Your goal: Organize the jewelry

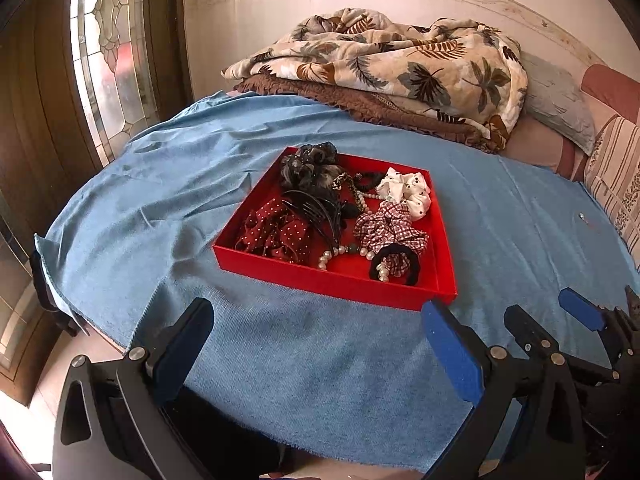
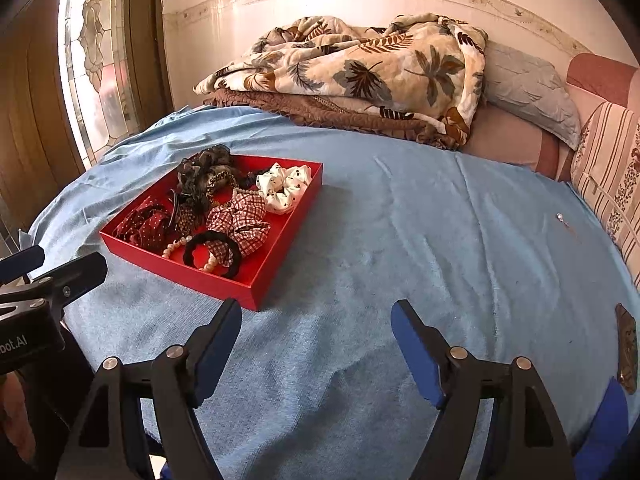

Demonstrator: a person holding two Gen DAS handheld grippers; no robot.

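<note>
Two grippers hang above a blue cloth point(image 1: 280, 360), both with jaws spread wide and nothing between them. Left gripper point(image 1: 320, 328): released, blue pads facing each other across bare cloth. Right gripper point(image 2: 316, 332): released, likewise over bare cloth.

Red tray point(image 1: 340, 284) position: directly ahead of the left gripper, its near wall just beyond the fingertips, its near right corner close to the right-hand finger. From the right gripper, the tray point(image 2: 224, 280) lies ahead and to the left, with one corner just beyond the left-hand finger.

Tray contents, as seen from the left gripper:
- black hair tie point(image 1: 412, 268), near right, lying over a plaid scrunchie point(image 1: 392, 228)
- pearl strand point(image 1: 344, 250), near centre, running under the plaid scrunchie
- red dotted scrunchie point(image 1: 276, 228), near left
- black comb clip point(image 1: 316, 208), centre
- white dotted scrunchie point(image 1: 408, 192), far right
- dark sheer scrunchie point(image 1: 308, 164), far left, overhanging the far wall

All items are inside the tray, touching or overlapping one another.

Beyond the tray, a leaf-print quilt point(image 1: 392, 64) is heaped against the wall
</note>
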